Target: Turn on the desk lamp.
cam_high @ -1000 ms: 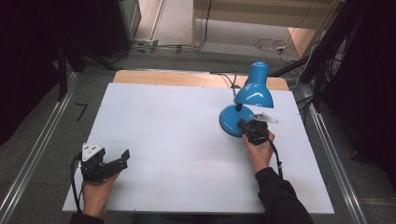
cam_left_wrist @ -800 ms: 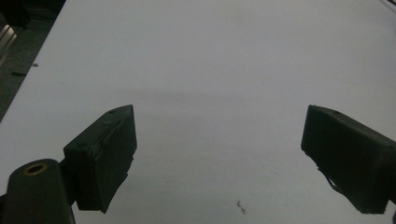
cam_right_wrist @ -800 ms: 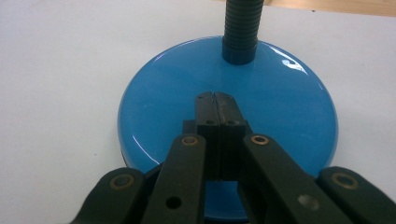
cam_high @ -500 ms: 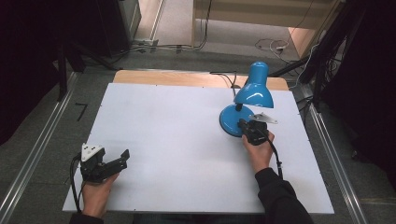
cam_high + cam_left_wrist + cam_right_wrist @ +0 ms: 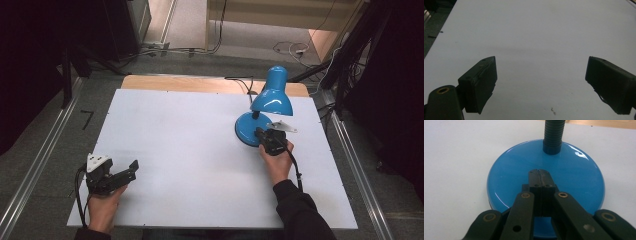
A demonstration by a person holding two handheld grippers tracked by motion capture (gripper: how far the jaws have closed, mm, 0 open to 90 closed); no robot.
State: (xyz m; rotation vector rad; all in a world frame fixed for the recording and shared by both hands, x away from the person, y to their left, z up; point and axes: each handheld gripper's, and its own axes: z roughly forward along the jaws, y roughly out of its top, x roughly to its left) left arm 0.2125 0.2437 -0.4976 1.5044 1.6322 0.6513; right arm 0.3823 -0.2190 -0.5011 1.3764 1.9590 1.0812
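Apparently pressing the switch, the right gripper (image 5: 539, 173), jaws together, rests on the blue desk lamp (image 5: 265, 107) base at the table's right; the lamp looks unlit, and the left gripper (image 5: 131, 169) waits with jaws apart.

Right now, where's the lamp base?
In the high view the lamp base sits on the right half of the white board, below the shade; the shut right gripper is over its near part.

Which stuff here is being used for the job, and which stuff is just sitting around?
Being used:
- blue lamp, its round base under the gripper tips
- right gripper, shut, tips over the base

Just sitting around:
- left gripper, open, resting near the table's corner
- white table
- cables on the floor behind the table
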